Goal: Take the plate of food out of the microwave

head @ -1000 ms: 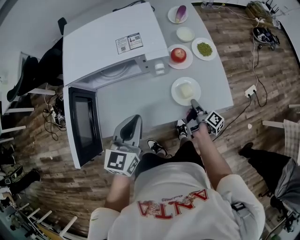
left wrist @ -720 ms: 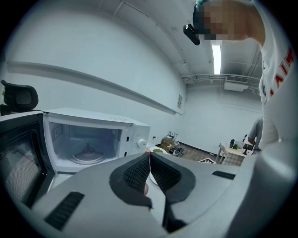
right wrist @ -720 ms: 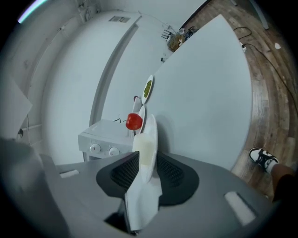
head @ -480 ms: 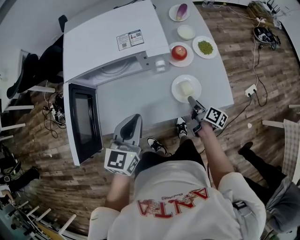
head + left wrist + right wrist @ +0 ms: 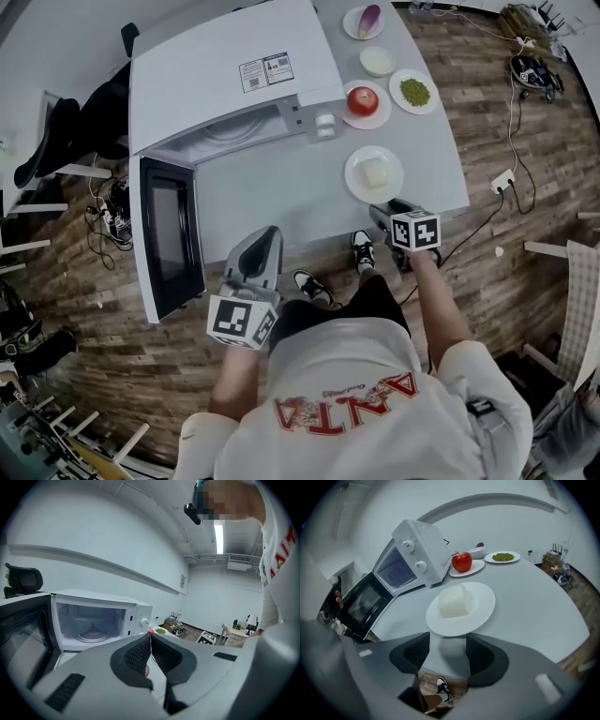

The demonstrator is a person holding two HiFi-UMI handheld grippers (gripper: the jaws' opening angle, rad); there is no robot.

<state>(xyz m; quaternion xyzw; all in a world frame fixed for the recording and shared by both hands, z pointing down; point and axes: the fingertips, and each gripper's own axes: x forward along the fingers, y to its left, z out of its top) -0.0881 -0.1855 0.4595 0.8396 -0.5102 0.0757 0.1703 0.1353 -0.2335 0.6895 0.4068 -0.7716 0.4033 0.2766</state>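
The white plate (image 5: 374,174) with a pale block of food (image 5: 374,174) rests on the grey table (image 5: 272,202), in front of the open microwave (image 5: 234,80). My right gripper (image 5: 382,214) hovers at the table's near edge, just short of the plate's rim. Its jaws have just been opening and now stand open, with nothing between them. In the right gripper view the plate (image 5: 480,611) and food (image 5: 454,601) lie just beyond that gripper (image 5: 447,644). My left gripper (image 5: 262,239) is shut and empty, its tips (image 5: 151,637) meeting, and it faces the microwave's empty cavity (image 5: 91,623).
The microwave door (image 5: 169,234) swings out to the left past the table edge. Behind the plate stand an apple on a plate (image 5: 364,100), a plate of green peas (image 5: 414,91), a small white bowl (image 5: 377,61) and a purple vegetable on a plate (image 5: 367,21).
My right gripper has rolled so its marker cube faces up and has drawn back from the plate's rim. The plate stays on the table. My left gripper has not moved.
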